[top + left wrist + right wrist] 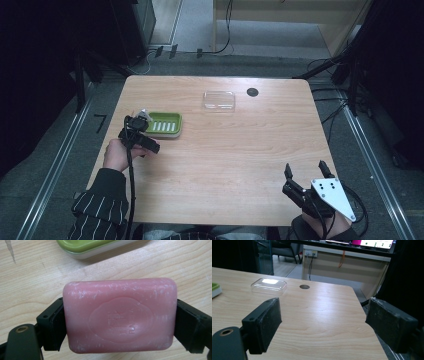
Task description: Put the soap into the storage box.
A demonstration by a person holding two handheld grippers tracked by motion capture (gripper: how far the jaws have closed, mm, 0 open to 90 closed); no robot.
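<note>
Pink soap bar clamped endwise in left gripper beside green soap dish: stiff, likely slippery, best gripped by short ends; right gripper gaping wide, empty.

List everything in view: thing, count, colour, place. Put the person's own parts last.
Soap bar: one, pink, clamped between the left gripper's jaws above the table, just short of the soap dish.
Soap dish: one, green with a pale base, on the left half of the table.
Clear lid: one, transparent plastic, lying on the far middle of the table.
Table: one, light wood, with a dark round hole near its far edge.
Left gripper: one, black, at the dish's left end, shut on the soap bar.
Right gripper: one, black with a grey plate, at the near right corner, jaws apart and holding nothing.
Left hand: one, with a black striped sleeve.
</note>
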